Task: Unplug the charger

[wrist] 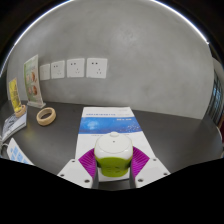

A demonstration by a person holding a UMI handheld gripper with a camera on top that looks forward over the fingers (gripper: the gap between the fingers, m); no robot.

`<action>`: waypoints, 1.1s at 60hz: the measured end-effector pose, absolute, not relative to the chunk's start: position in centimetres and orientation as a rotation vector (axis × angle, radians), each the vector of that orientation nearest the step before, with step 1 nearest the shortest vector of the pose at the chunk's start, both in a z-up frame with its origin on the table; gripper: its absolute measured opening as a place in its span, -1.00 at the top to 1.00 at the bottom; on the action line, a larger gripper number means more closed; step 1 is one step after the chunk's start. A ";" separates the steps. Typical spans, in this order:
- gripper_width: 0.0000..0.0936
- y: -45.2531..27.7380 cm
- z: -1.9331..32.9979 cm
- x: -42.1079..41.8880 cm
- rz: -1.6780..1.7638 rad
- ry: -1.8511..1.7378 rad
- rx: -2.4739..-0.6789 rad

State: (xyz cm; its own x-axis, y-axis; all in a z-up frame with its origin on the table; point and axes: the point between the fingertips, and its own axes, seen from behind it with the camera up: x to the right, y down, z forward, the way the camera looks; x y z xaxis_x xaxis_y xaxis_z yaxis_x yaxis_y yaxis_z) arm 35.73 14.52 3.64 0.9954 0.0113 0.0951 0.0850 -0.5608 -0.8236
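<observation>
While the tongs (113, 172) clench the rounded white-and-green plastic charger (113, 158) between their pads, it hangs above the dark counter (170, 135), well clear of the white wall sockets (97, 68). A slackened squeeze could drop it onto the white-and-blue box (108, 124) beyond.

Two pale grey fingers (113, 172) bear bright magenta pads (88, 163) on their inner faces.

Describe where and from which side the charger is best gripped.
Grip the charger across the two sides of its rounded body, coming straight on as the gripper does now: both pads press those sides, and the body probably fits snugly between them.
</observation>
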 end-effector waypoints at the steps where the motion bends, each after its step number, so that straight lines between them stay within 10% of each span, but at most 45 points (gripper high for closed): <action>1: 0.10 14.7 3.2 35.7 -0.091 -0.068 -2.179; 13: -0.09 17.1 3.4 36.0 -0.070 -0.002 -2.153; 23: -0.81 17.1 2.5 35.8 -0.111 -0.018 -2.140; 66: -0.78 -9.7 9.8 17.4 -0.081 0.175 -2.040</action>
State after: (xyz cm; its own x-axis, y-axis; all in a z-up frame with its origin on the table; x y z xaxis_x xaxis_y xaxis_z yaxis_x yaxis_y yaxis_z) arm 17.39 -9.70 9.80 0.9871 -0.1593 -0.0188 -0.0895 -0.4500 -0.8885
